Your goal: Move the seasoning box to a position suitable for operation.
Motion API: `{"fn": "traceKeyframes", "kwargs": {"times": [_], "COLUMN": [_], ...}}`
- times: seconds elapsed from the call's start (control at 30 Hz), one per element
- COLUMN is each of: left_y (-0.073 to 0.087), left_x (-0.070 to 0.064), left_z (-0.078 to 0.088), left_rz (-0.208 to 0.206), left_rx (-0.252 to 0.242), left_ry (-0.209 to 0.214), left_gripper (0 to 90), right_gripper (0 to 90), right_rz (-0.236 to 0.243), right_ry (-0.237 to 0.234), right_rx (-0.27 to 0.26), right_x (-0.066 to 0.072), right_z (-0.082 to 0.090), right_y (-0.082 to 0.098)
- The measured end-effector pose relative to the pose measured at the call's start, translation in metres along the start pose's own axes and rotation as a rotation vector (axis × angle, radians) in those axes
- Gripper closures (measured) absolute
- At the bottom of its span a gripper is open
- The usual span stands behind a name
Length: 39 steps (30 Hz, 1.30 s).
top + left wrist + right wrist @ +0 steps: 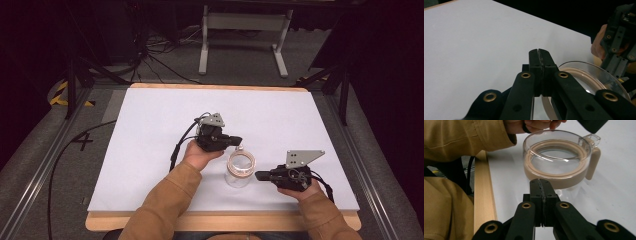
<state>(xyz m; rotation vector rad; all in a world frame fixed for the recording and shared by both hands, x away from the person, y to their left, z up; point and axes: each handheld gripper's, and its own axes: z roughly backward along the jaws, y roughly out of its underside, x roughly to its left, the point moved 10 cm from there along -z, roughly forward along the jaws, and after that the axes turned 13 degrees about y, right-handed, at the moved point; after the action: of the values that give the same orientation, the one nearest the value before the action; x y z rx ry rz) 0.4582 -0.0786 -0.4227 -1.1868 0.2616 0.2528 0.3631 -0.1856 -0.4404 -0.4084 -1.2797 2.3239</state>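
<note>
In the high view, a clear jar (pixel 240 170) with a tan collar is standing on the white table (pixel 150 150), toward the near edge and between the two hands. The left tool (pixel 239 141) is sitting at the jar's 11 o'clock, tips almost over the rim, while the right tool (pixel 259 175) is pointing in from 3 o'clock, just beside the glass wall. Flanking it this way is probably setting up one tool to steady the jar while the other works on it.

In the left gripper view, the left tool (pixel 540 53) is showing its jaws pressed together on nothing. The jar's rim (pixel 584 72) is lying just to the right of them, with the right tool (pixel 617 47) beyond it at 2 o'clock.

In the right gripper view, the right tool (pixel 541 183) is likewise closed and empty, aiming straight at the jar (pixel 559 162), near its collar but apart from it. A tan latch (pixel 594 162) is hanging at the jar's 3 o'clock, likely the part the left tool (pixel 592 125), poised above it, is approaching.
</note>
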Motion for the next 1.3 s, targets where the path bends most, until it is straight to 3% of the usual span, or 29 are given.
{"fn": "traceKeyframes", "kwargs": {"times": [0.83, 1.3], "left_y": [-0.0007, 0.0001], "left_x": [-0.0006, 0.0009], "left_z": [-0.0015, -0.0015], "left_rz": [-0.018, -0.018], "left_rx": [0.007, 0.009], "left_ry": [-0.009, -0.009], "left_gripper": [90.0, 90.0], "right_gripper": [89.4, 89.4], "right_rz": [-0.004, -0.048], "right_ry": [-0.032, -0.004], "right_rx": [0.017, -0.006], "right_x": [0.0094, 0.0044], "right_z": [-0.0051, -0.006], "right_y": [-0.0014, -0.0079]}}
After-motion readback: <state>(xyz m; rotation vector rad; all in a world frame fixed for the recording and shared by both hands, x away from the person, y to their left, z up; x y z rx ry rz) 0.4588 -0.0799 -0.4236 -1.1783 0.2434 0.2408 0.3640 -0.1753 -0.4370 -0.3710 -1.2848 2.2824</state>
